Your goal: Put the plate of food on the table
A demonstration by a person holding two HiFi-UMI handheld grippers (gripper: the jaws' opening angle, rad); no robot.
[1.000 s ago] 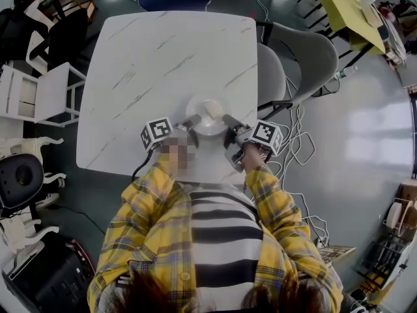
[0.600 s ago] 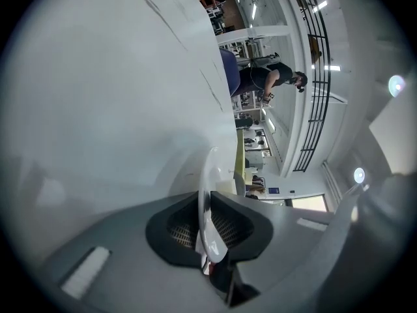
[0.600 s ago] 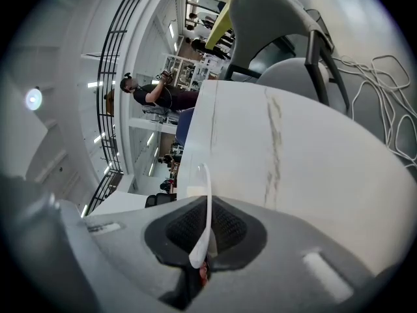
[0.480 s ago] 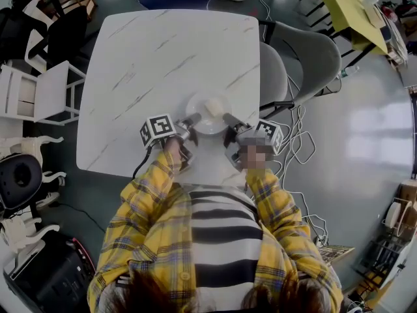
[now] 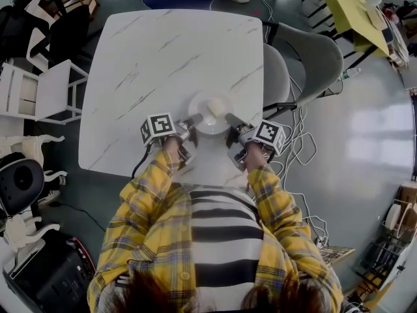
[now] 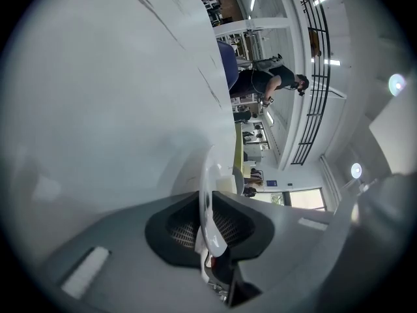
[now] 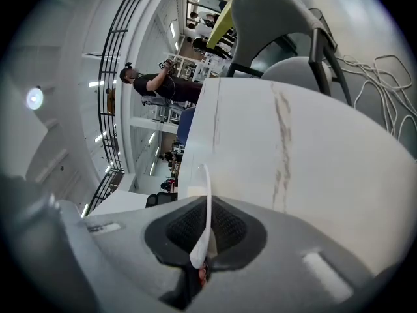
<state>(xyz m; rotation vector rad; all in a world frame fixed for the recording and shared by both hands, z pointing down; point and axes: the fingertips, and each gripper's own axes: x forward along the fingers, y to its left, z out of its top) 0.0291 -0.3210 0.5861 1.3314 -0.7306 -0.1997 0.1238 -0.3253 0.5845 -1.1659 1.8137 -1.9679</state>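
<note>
1. left gripper [image 5: 191, 122] [image 6: 207, 222]: jaws pinched on the plate's [image 5: 198, 113] [image 6: 204, 178] near-left rim.
2. right gripper [image 5: 232, 120] [image 7: 204, 232]: jaws pinched on the near-right rim [image 7: 208, 191].
3. plate carries pale food [image 5: 214, 105], over the near right part of the table [image 5: 156, 57]; contact unclear.
4. grey chair [image 5: 306, 54] beyond the table's right edge.

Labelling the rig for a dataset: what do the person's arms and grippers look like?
Yellow plaid sleeves cover both arms. The left gripper and right gripper are grey, each with a cube of black-and-white square markers and black meshed pads. A black cable trails from the left one.
</note>
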